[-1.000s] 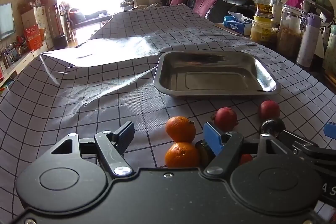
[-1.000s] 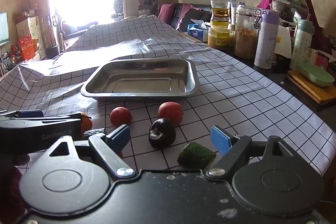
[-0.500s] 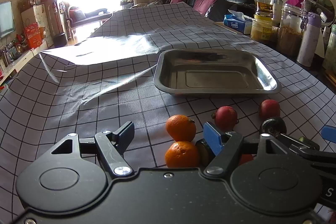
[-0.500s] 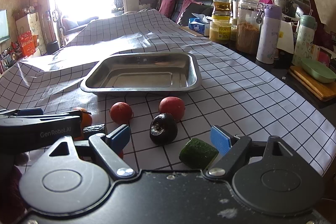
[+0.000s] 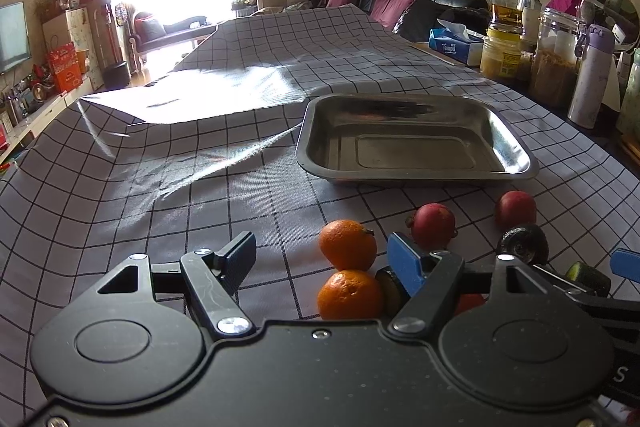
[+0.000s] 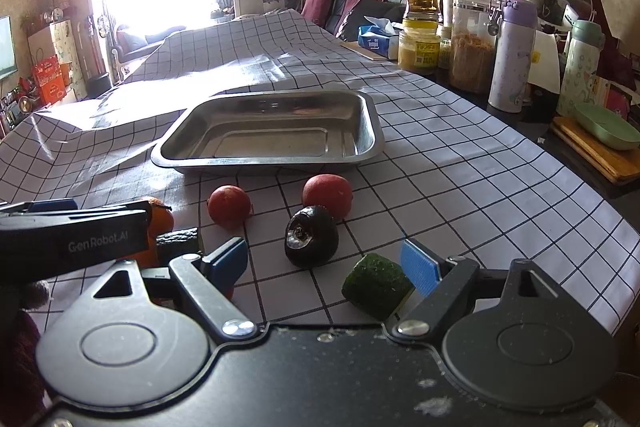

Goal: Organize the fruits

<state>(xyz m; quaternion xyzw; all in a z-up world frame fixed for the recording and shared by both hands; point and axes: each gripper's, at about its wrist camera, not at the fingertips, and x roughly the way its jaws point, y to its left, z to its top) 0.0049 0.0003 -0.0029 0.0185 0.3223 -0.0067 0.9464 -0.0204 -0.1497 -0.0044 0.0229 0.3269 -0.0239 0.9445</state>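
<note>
Fruit lies loose on the checked surface (image 5: 168,195), just in front of the steel tray (image 6: 372,131), which holds nothing: two oranges (image 5: 347,245), two red fruits (image 6: 229,206), a dark avocado (image 6: 311,235), a green piece (image 6: 376,285). Your left hand-held gripper (image 5: 320,257) has its jaws apart, the oranges between them. Your right hand-held gripper (image 6: 324,263) is also spread, gripping nothing. Left half of the cloth is bare, sunlit and creased. Jars (image 6: 470,39), flasks (image 6: 512,55) and a tissue box (image 5: 456,45) crowd the right edge.
</note>
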